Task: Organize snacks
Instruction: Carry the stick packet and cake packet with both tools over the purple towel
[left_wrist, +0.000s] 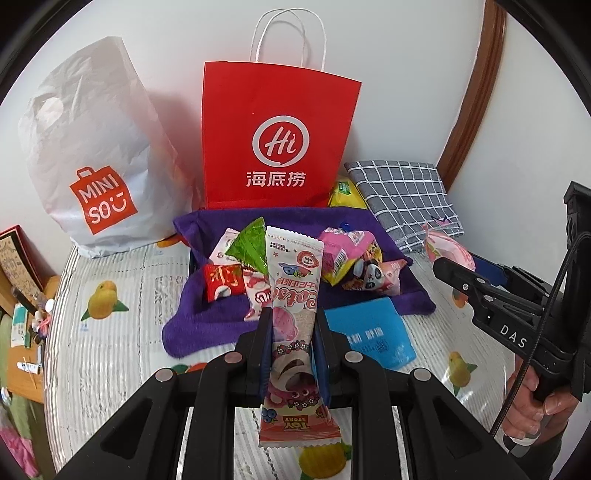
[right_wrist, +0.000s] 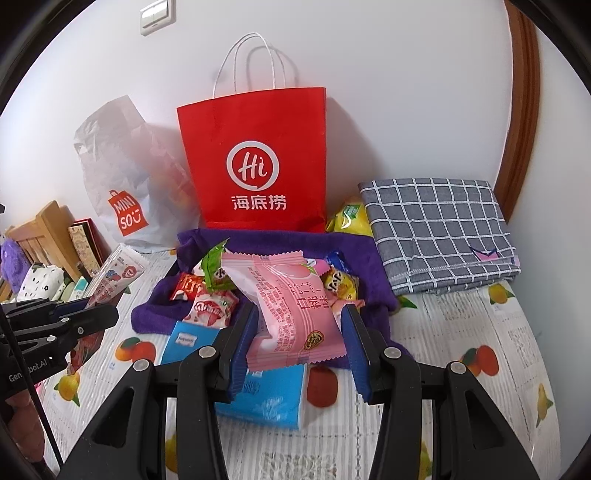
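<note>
Between left tool (left_wrist: 293, 325) pads, snack bar (left_wrist: 293, 295).

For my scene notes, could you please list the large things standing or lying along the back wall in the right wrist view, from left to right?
White Miniso bag → red paper bag → yellow snack packet → folded grey checked cloth.
</note>
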